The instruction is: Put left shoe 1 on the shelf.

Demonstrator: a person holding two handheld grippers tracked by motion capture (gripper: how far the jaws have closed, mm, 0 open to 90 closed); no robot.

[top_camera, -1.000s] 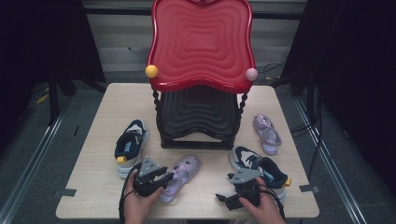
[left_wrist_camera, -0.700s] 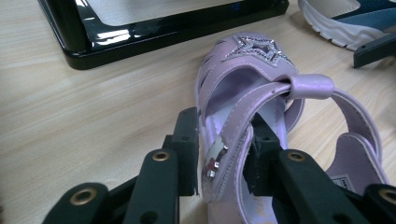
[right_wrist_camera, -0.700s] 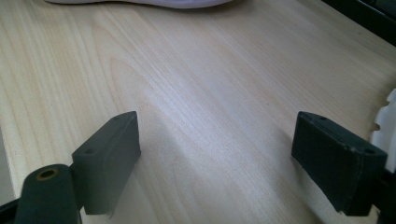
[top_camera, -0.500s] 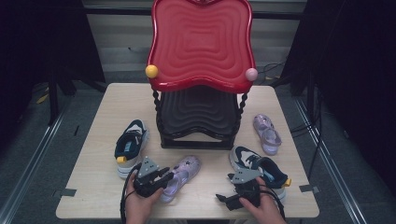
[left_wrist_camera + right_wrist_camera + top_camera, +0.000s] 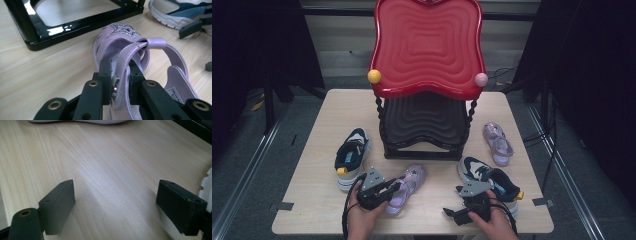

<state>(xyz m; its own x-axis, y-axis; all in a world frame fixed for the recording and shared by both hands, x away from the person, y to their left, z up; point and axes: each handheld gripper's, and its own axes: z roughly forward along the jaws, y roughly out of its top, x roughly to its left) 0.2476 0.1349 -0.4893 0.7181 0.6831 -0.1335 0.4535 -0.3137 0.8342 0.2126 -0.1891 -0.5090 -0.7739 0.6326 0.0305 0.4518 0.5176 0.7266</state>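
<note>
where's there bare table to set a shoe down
Bare wood lies at the table corner left of the rack, behind the dark sneaker. The front edge is crowded: left gripper clamps the purple sandal.

Pale wood-grain table (image 5: 317, 200), matt and smooth. On it, glossy black rack (image 5: 75, 23) under ribbed, shiny red plastic tray (image 5: 427, 45). Beside rack, lilac sandal (image 5: 130, 50), smooth leather-like strap, glittery star. Matt black plastic gripper pads (image 5: 58, 202).

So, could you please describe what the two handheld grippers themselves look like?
Both the left gripper and the right gripper are black, each topped by a grey three-cornered plate and trailing a black cable. Their flat jaw arms carry brass-coloured rivets and end in blocky black pads.
</note>
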